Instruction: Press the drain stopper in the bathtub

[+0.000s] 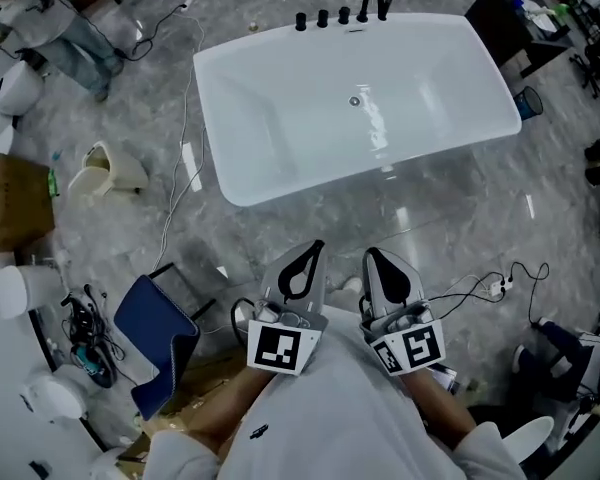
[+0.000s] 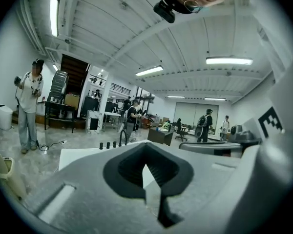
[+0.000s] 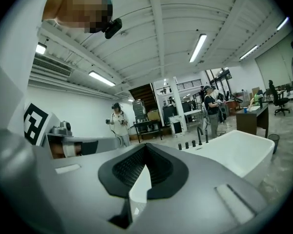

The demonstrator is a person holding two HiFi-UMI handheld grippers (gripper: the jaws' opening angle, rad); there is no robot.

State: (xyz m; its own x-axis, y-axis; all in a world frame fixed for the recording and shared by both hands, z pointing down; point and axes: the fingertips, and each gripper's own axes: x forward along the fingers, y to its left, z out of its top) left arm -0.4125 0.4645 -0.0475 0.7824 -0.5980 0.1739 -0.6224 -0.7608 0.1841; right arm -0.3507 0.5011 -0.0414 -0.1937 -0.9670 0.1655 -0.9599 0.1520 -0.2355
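Note:
The white bathtub (image 1: pixel 280 128) stands on the grey floor ahead of me, with its small round metal drain stopper (image 1: pixel 355 100) in the middle of its bottom. A black faucet (image 1: pixel 375 3) and knobs line its far rim. My left gripper (image 1: pixel 315 246) and right gripper (image 1: pixel 372 254) are held side by side close to my body, well short of the tub. Both are shut on nothing. The left gripper view looks over its gripper (image 2: pixel 145 145) to the tub's rim (image 2: pixel 78 155). From the right gripper (image 3: pixel 146 145), the tub (image 3: pixel 239 150) shows at the right.
A blue chair (image 1: pixel 155 338) and cables lie near my left. A white bin (image 1: pixel 110 168) and a cardboard box (image 1: pixel 15 203) are farther left. A power strip (image 1: pixel 495 288) with cords lies at the right. People stand in the background (image 2: pixel 29 106).

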